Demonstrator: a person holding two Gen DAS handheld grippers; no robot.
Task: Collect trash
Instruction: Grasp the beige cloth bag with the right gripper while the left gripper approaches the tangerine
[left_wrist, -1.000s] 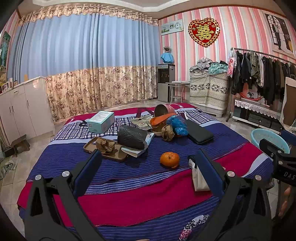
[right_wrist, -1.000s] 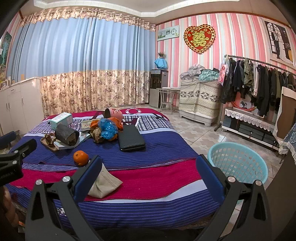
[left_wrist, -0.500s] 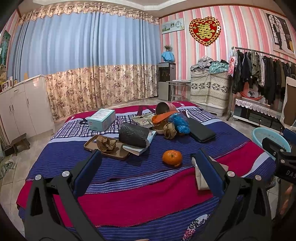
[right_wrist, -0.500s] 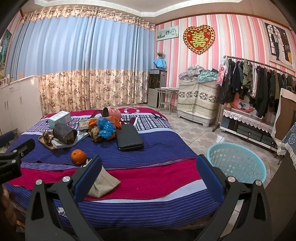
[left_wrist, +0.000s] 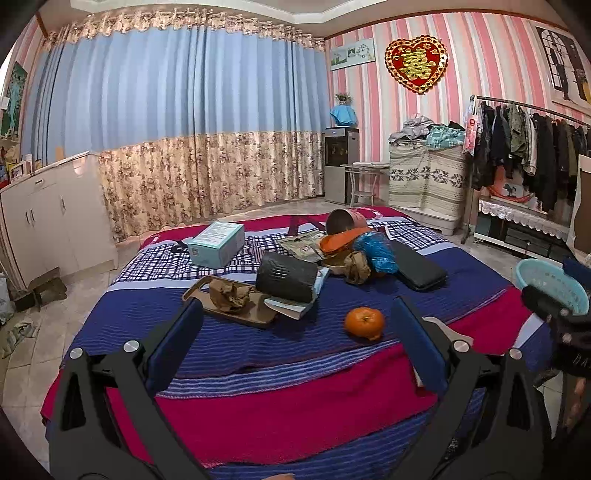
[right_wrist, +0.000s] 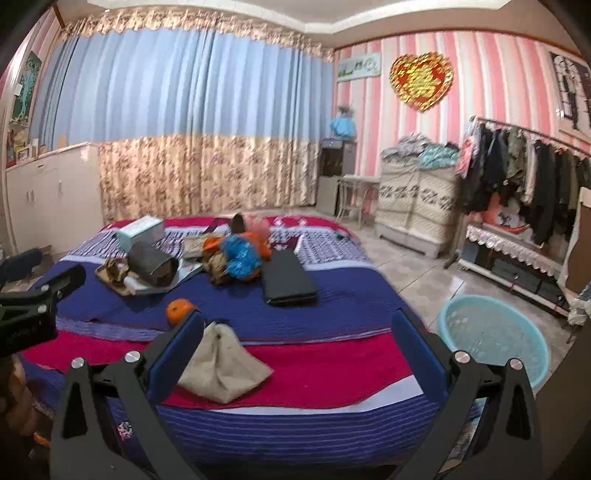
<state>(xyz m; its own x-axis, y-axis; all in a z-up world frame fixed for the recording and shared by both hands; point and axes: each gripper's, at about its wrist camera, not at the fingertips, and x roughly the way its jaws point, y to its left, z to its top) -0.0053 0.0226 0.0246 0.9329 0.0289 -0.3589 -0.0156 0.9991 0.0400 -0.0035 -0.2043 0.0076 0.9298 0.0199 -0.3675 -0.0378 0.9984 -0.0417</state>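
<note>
A bed (left_wrist: 229, 347) with a blue and red striped cover holds litter. Crumpled brown paper (left_wrist: 229, 295) lies on a tray. A beige crumpled bag (right_wrist: 221, 365) lies near the front edge, just ahead of my right gripper (right_wrist: 297, 347), which is open and empty. An orange (left_wrist: 364, 322) sits mid-bed. A blue plastic bag (left_wrist: 375, 251) and orange wrapper (left_wrist: 341, 240) lie in a pile further back. My left gripper (left_wrist: 297, 343) is open and empty above the bed's near side. A light blue basket (right_wrist: 495, 339) stands on the floor to the right.
A black rolled pouch (left_wrist: 286, 277) rests on a book. A black flat case (left_wrist: 419, 271), a teal box (left_wrist: 216, 243) and a tipped bucket (left_wrist: 345, 219) are also on the bed. White cabinets (left_wrist: 48, 214) stand left, a clothes rack (left_wrist: 535, 147) right.
Both grippers have shifted slightly left and nearer the bed. The right wrist view is now blurred from motion, and the beige bag sits closer to its left finger.
</note>
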